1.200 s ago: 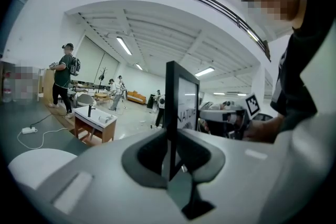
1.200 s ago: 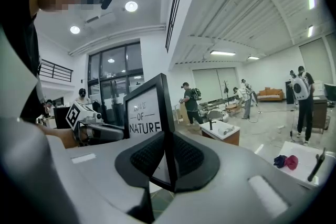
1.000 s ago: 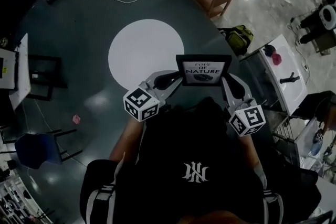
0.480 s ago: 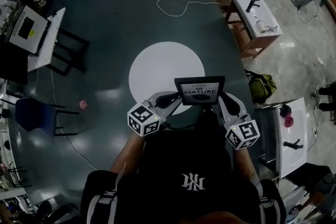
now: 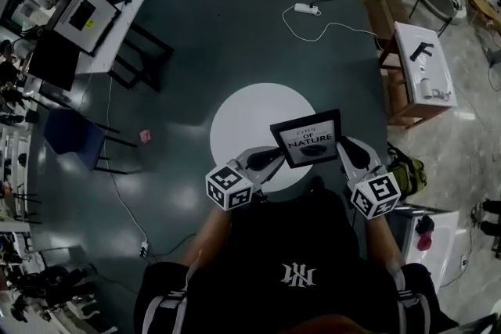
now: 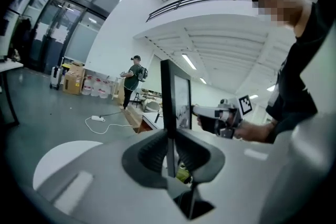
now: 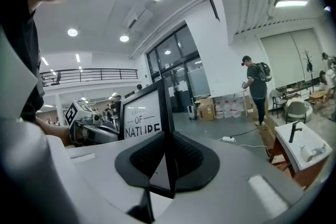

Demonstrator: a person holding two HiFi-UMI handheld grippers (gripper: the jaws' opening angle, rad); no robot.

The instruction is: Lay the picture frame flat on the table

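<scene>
Left tool [image 5: 271,158] clamps the frame [image 5: 307,138] by its left edge, right tool [image 5: 343,149] by its right edge. Frame is upright between the two tools, print toward me, in the air over the floor [image 5: 196,35]. A tabletop [image 5: 413,73] is well off past the right tool. My take: get there first, then tilt both tools together at the same rate. Uneven tilt could twist it loose.
</scene>
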